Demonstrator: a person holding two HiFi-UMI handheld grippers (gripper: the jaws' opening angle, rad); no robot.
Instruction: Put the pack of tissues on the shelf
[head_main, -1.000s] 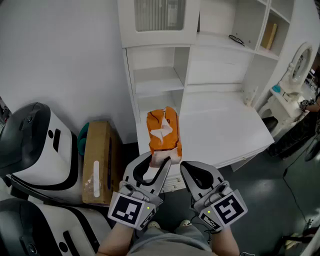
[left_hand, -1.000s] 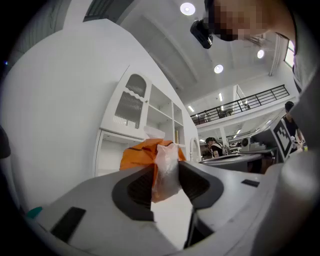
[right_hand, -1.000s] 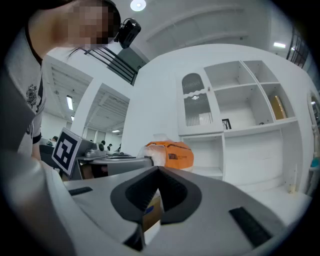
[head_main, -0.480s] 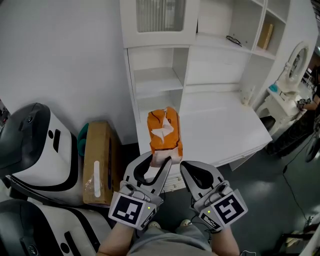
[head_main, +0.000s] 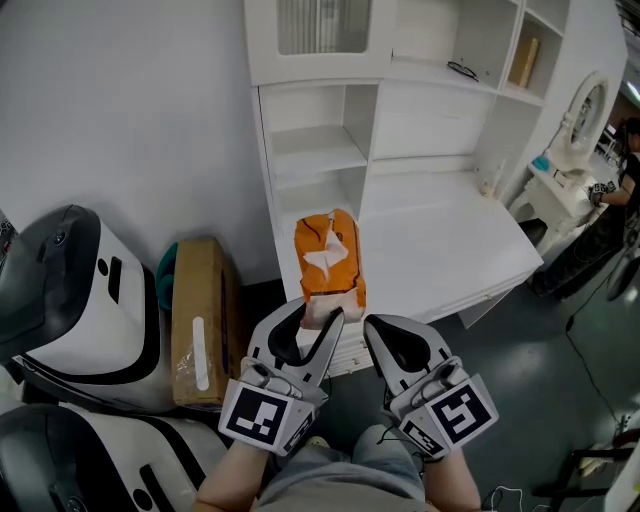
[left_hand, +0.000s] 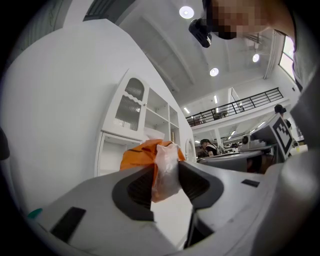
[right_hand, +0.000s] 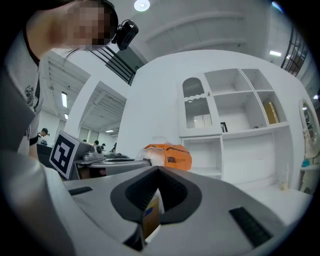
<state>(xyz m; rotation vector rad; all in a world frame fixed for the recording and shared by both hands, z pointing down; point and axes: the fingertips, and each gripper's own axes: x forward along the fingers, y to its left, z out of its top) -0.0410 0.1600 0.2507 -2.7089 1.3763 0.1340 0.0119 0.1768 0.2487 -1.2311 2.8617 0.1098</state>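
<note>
The orange pack of tissues (head_main: 328, 258) sticks up from my left gripper (head_main: 322, 318), which is shut on the clear plastic flap at the pack's near end. In the left gripper view that flap is pinched between the dark pads, and the orange pack (left_hand: 142, 154) rises beyond my left gripper (left_hand: 165, 167). My right gripper (head_main: 372, 326) is just to the right of it, shut with nothing in its jaws. From my right gripper (right_hand: 158, 169) the pack (right_hand: 170, 156) shows to the left. The white shelf unit (head_main: 315, 155) stands ahead with open compartments.
A white desk top (head_main: 440, 250) joins the shelf unit on the right. A cardboard box (head_main: 197, 320) and white-and-black machines (head_main: 70, 290) stand on the floor at left. A round mirror stand (head_main: 585, 115) is at far right, with glasses (head_main: 462, 70) on an upper shelf.
Both grippers and the pack have shifted slightly against the shelf unit and desk. The left grip on the pack is unchanged, and the right jaws stay shut.
</note>
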